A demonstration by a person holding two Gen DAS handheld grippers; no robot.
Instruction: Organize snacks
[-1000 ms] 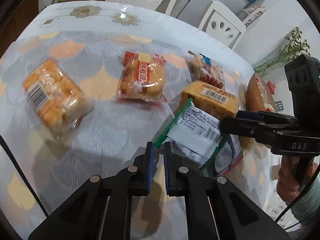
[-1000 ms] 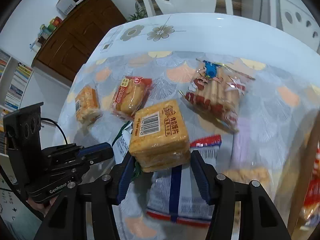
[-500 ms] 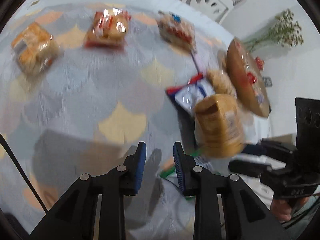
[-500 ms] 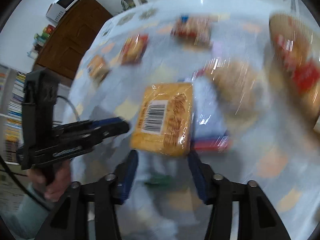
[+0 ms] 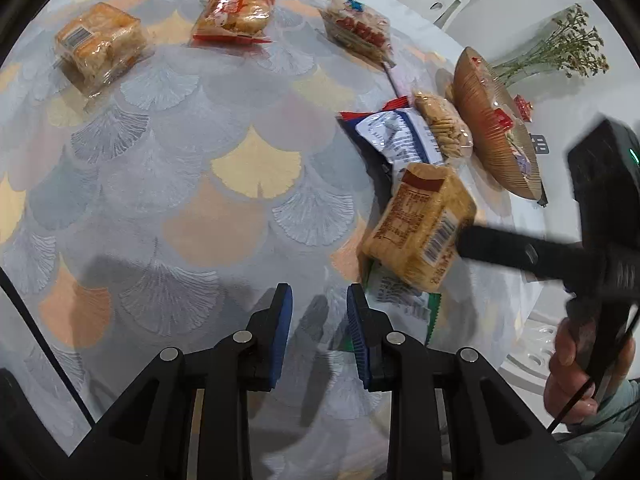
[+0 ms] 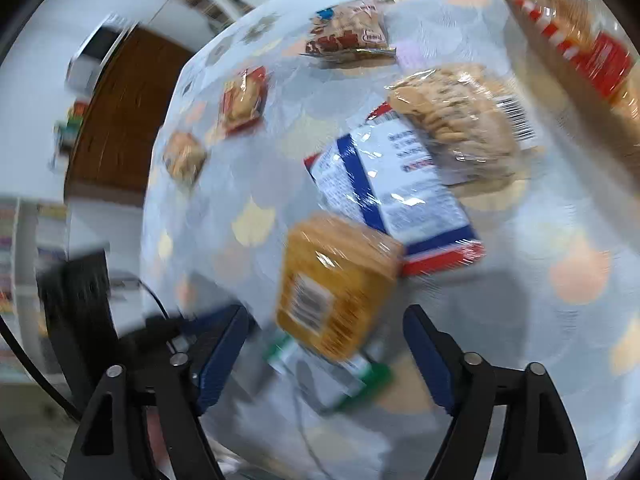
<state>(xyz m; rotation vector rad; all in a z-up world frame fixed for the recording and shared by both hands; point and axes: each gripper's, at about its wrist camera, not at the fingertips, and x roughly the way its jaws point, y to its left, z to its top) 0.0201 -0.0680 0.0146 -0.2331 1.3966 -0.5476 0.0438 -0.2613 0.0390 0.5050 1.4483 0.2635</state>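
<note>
Tablecloth (image 5: 256, 168) with a fan-scale print covers the whole work surface, white chairs behind it. Right gripper (image 6: 324, 344): jaws have just been opening and now stand wide, pads clear of the yellow cracker pack (image 6: 336, 284) that sits between them, so nothing is gripped. Pack is tilted, one end on the green-edged packet (image 6: 332, 376), the other against the blue-and-white bag (image 6: 384, 184). From the left wrist view the same yellow cracker pack (image 5: 420, 232) shows its barcode face, with a right finger (image 5: 512, 250) just beside its right end. Left gripper (image 5: 319, 332): jaws as closed as they get, a narrow gap showing, holding nothing, hovering over bare cloth just left of the pack. Handling guess: pack is a light, boxy stack in glossy film, fairly stiff as a block but the crackers will crack if squeezed hard, and the film looks slippery. Best hold is across the two long flat sides, mid-length, moderate squeeze, not on the crimped ends. Outward from the pack: clear bag of small biscuits (image 5: 442, 128) beyond the blue bag, ribbed wooden bowl (image 5: 496, 140) right of that, striped snack bag (image 5: 356, 30) further back, red bun packet (image 5: 232, 16) and orange cake pack (image 5: 98, 42) well apart to the far left.
</note>
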